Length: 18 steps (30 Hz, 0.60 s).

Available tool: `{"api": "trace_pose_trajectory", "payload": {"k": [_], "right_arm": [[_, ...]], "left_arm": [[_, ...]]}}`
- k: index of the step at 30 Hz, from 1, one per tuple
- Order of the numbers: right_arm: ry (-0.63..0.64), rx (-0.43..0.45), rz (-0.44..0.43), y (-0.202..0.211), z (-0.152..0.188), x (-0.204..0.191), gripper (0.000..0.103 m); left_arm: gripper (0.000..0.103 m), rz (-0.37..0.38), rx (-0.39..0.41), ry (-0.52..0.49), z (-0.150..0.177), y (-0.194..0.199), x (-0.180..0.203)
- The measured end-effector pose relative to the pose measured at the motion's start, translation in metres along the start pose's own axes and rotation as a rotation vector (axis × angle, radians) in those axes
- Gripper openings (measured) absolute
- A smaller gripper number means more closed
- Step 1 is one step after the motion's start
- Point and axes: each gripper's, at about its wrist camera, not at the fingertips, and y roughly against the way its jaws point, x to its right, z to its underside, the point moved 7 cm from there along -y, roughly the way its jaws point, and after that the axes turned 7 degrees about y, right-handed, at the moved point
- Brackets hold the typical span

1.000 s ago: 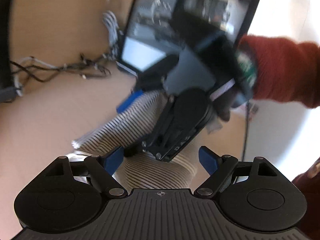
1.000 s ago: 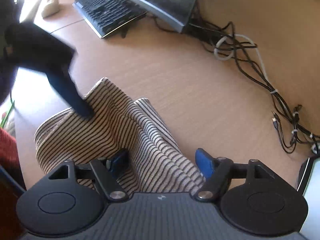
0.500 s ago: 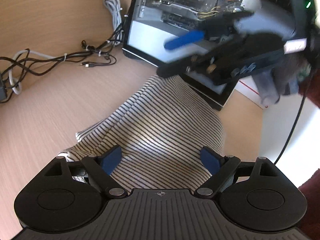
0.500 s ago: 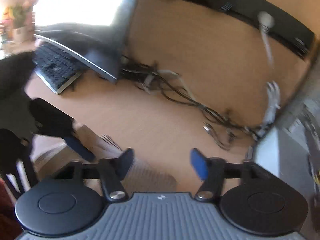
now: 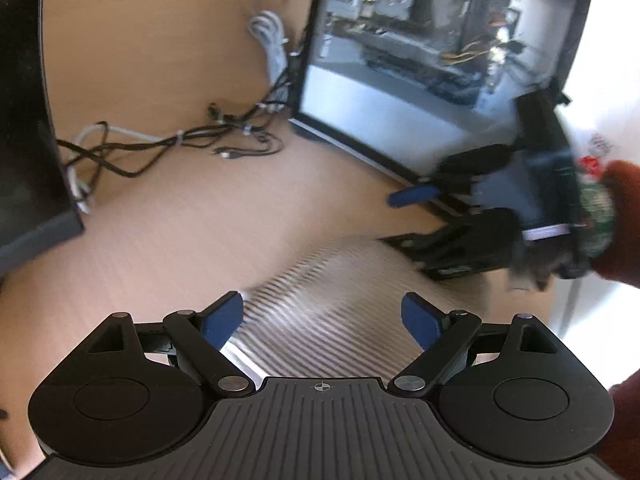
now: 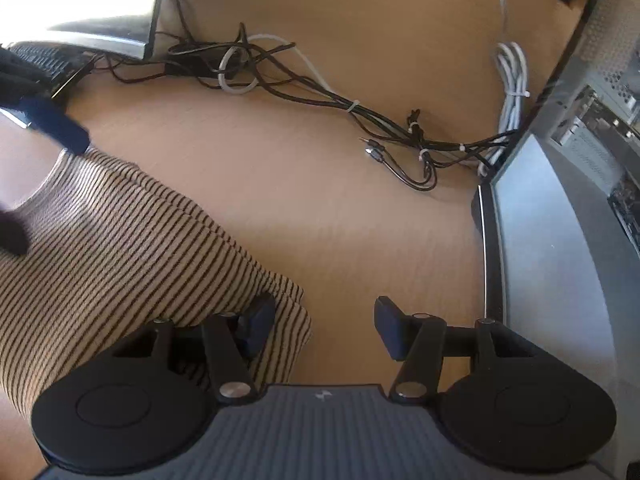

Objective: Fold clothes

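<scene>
On the light wooden desk (image 6: 320, 208), the beige garment with thin dark stripes (image 6: 120, 240) lies folded at the left of the right wrist view, its corner reaching under that gripper's left finger. The left gripper (image 5: 322, 316) hovers over the same striped cloth, blurred in its own view, with its blue-tipped fingers (image 5: 222, 316) spread wide and holding nothing. A tangle of black and white cables (image 6: 304, 92) runs along the back of the desk from a dark monitor (image 5: 28, 120) towards the open-sided computer case (image 5: 432, 52), whose circuit boards and wiring show inside. The right gripper (image 6: 324, 322) is likewise wide open and empty, its right finger over bare desk beside the case. A red sleeve (image 5: 620, 220) holds it.
</scene>
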Motion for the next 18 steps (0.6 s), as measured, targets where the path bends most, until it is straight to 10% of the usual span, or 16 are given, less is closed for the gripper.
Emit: {"api": "trace_pose_trajectory", "payload": {"k": [8, 12, 18], "right_arm": [[-0.137, 0.167, -0.066, 0.076, -0.018, -0.004, 0.055], [-0.195, 0.091, -0.179, 0.062, -0.002, -0.037, 0.055], [-0.223, 0.072, -0.111, 0.043, 0.004, -0.056, 0.061]], "left_arm": [[0.097, -0.024, -0.073, 0.090, 0.018, -0.034, -0.032], [0.096, -0.010, -0.065, 0.099, 0.015, -0.031, -0.031], [0.095, 0.076, 0.043, 0.015, -0.017, 0.017, -0.004]]}}
